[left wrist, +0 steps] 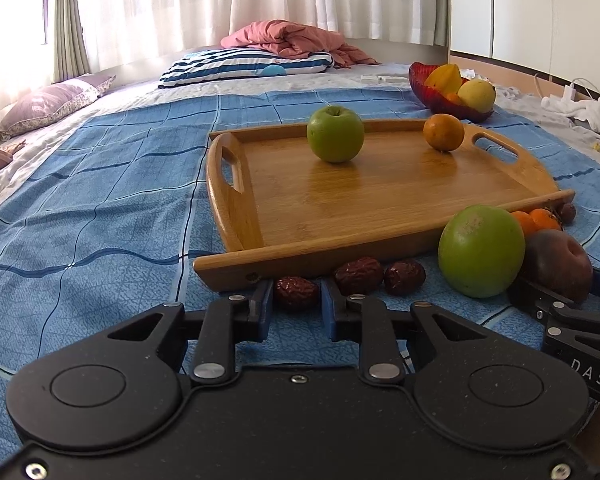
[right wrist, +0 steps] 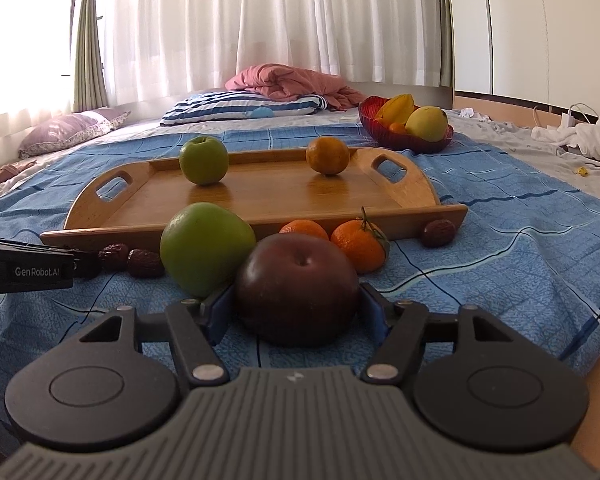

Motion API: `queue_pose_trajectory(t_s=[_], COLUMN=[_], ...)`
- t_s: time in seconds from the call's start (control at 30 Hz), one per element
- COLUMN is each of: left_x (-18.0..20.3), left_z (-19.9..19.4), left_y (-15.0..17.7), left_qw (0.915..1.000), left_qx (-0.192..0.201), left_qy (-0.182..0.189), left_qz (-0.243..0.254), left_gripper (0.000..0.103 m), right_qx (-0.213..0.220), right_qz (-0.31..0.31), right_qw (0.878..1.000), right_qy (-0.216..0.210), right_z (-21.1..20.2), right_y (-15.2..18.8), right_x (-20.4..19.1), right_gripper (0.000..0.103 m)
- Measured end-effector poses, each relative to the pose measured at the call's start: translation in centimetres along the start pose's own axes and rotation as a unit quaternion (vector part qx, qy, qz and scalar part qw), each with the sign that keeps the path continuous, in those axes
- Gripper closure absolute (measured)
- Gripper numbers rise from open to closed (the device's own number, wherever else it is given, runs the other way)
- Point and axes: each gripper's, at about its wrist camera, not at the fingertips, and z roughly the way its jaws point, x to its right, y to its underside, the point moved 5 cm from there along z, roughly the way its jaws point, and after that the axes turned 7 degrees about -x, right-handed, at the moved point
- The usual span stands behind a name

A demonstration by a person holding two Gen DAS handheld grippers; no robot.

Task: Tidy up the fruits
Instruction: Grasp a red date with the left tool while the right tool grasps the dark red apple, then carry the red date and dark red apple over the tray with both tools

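A wooden tray (left wrist: pixel 340 200) (right wrist: pixel 260 200) lies on the blue bedspread and holds a green apple (left wrist: pixel 335 133) (right wrist: pixel 203 160) and an orange (left wrist: pixel 443 132) (right wrist: pixel 327 156). In front of it lie a second green apple (left wrist: pixel 480 251) (right wrist: pixel 206 248), a dark red apple (left wrist: pixel 560 266) (right wrist: pixel 298 288), two tangerines (right wrist: pixel 358 245), and several red dates (left wrist: pixel 358 275) (right wrist: pixel 144 263). My left gripper (left wrist: pixel 296 304) is open around one date (left wrist: pixel 296 293) on the bedspread. My right gripper (right wrist: pixel 296 312) has its blue pads against both sides of the dark red apple.
A red glass bowl (left wrist: pixel 432 94) (right wrist: pixel 404 140) with a starfruit and a yellow fruit stands behind the tray at the right. Pillows (left wrist: pixel 244 64) and a pink blanket (left wrist: pixel 296 38) lie at the far end. White cloth and cables (left wrist: pixel 580 104) lie at the right.
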Motion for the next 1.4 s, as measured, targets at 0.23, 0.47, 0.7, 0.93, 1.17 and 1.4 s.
queue_pose_trajectory(t_s=[0.23, 0.47, 0.7, 0.93, 1.17, 1.4], left_x=[1.1, 1.8, 2.3, 2.5, 2.6, 2.8], left_z=[-1.1, -2.6, -2.9, -2.9, -2.8, -2.3], left_y=[-0.3, -1.2, -2.1, -3.0, -4.0, -5.5], left_qw=[0.9991, 0.9989, 0.999, 0.999, 0.9988, 0.9988], left_qx=[0.024, 0.038, 0.041, 0.044, 0.048, 0.045], left_qy=[-0.026, -0.018, -0.007, 0.001, 0.008, 0.019], left_qz=[0.022, 0.022, 0.016, 0.011, 0.008, 0.001], left_gripper=[0.08, 0.08, 0.08, 0.08, 0.08, 0.08], right_qx=[-0.006, -0.008, 0.0, 0.016, 0.03, 0.044], right_qz=[0.001, 0.001, -0.003, -0.001, 0.005, 0.001], right_qw=[1.0, 1.0, 0.999, 1.0, 0.999, 0.999], right_qy=[-0.015, -0.025, -0.037, -0.026, -0.017, -0.02], right_z=[-0.2, -0.8, -1.2, -1.5, -1.5, -1.0], right_y=[-0.3, -0.6, -1.5, -2.7, -4.3, -6.1], right_x=[0.4, 0.9, 2.3, 3.8, 5.1, 5.5], right_gripper=[0.038, 0.038, 0.038, 0.038, 0.038, 0.038])
